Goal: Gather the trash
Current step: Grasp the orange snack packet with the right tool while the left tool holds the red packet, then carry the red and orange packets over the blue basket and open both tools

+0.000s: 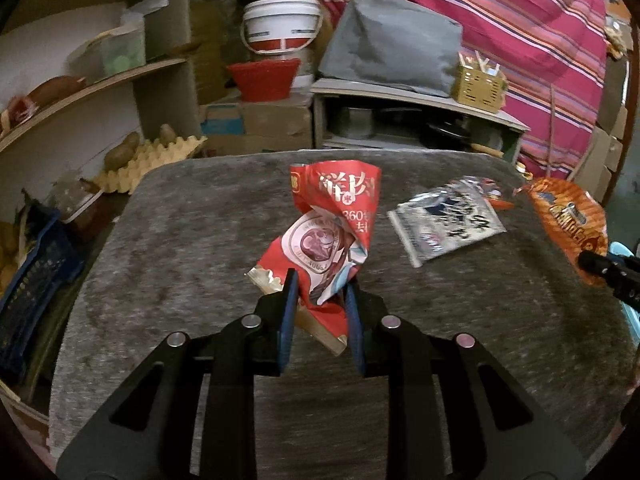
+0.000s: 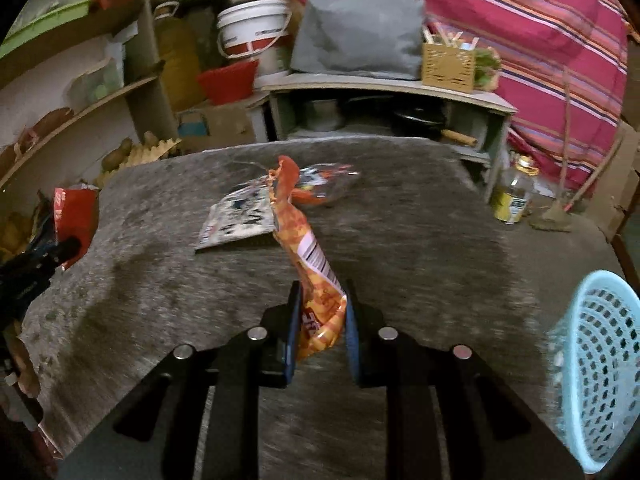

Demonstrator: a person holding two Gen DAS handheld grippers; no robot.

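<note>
Trash is showing in three pieces across the two wrist views. Through the left wrist camera, the left gripper [image 1: 320, 280] is pinching a crumpled red wrapper [image 1: 334, 224] between its blue fingers [image 1: 290, 300], and the wrapper is standing up above the grey table mat [image 1: 180, 240], with its gold-edged lower end hanging between the jaws. A silver wrapper [image 1: 446, 220] is lying flat on the mat to the right of the red one, apart from it. Farther right, an orange wrapper [image 1: 570, 220] is being held up at the frame's edge by the right gripper [image 1: 600, 266], only the tip of which is showing. Behind the mat, a white bucket [image 1: 282, 26] is sitting above a red bowl [image 1: 264, 78], and an egg tray [image 1: 150, 160] is resting at the left.

Through the right wrist camera, the right gripper [image 2: 320, 304] is clamping the lower end of the orange wrapper [image 2: 298, 228], which is rising twisted and upright from between the fingers [image 2: 294, 320], barcode side showing. The silver wrapper [image 2: 240, 216] is lying on the mat [image 2: 420, 240] just behind it, partly hidden by it. At the far left, the left gripper [image 2: 66, 250] is holding the red wrapper [image 2: 74, 216] over the mat's edge. A light blue basket [image 2: 600, 368] is sitting at the right edge, well apart from all three wrappers. A yellow-capped bottle [image 2: 514, 194] is standing on the floor beyond the mat.
</note>
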